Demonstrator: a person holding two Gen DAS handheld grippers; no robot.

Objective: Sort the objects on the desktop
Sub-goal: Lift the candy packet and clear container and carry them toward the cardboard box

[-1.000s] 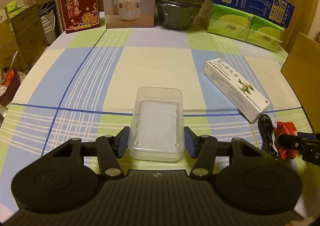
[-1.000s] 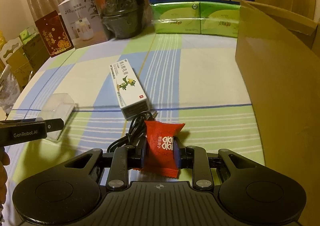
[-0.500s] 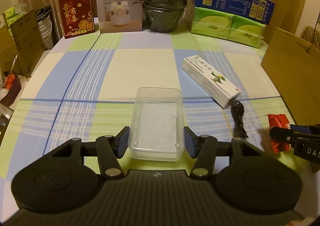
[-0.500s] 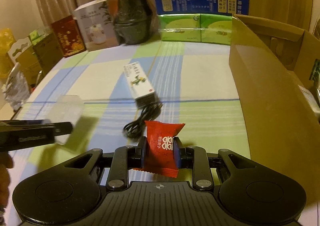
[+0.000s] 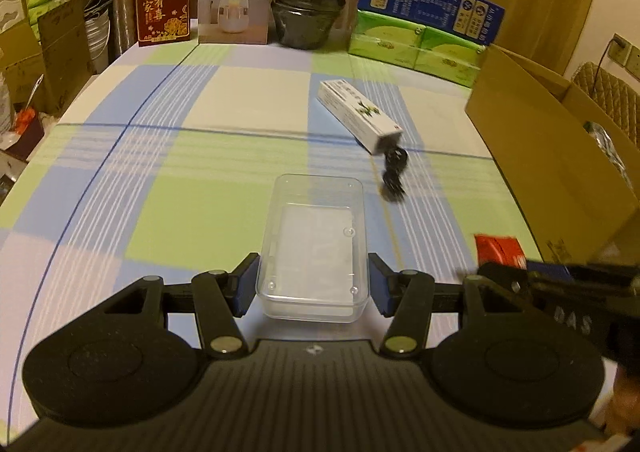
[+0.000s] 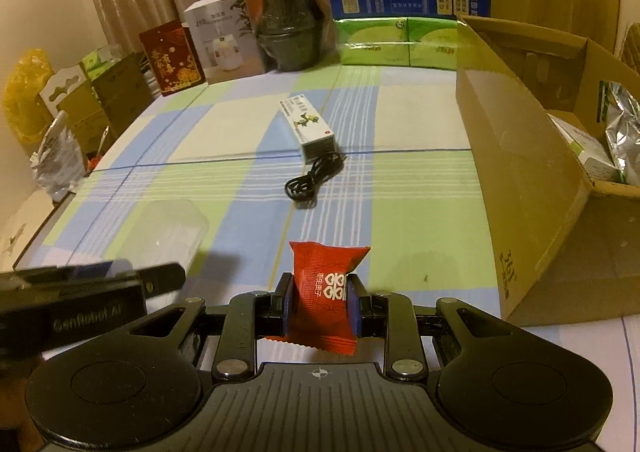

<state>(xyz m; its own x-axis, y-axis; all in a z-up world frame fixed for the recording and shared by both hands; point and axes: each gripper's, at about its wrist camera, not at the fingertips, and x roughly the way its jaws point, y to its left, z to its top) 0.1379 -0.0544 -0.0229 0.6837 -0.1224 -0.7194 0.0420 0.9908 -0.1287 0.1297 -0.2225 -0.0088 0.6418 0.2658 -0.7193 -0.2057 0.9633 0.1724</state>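
— From the left wrist view, what's that hand got?

— The left gripper (image 5: 312, 284) is clamped on a clear plastic box (image 5: 314, 248), long axis running straight out ahead, lifted off the checked tabletop (image 5: 160, 188). The cardboard carton (image 5: 560, 156) lies off to its right, with the right gripper's candy between.

— And the right wrist view?

— The right gripper (image 6: 320, 302) pinches a red candy packet (image 6: 324, 284), upright between the pads. The carton (image 6: 520, 156) stands just to its right, open side up, so I'd say this hand is the nearer one to drop first.

— Anything left lying?

— A white medicine box (image 6: 306, 126) and a black cable (image 6: 312, 180) touching its near end, mid-tabletop, well ahead of both grippers.
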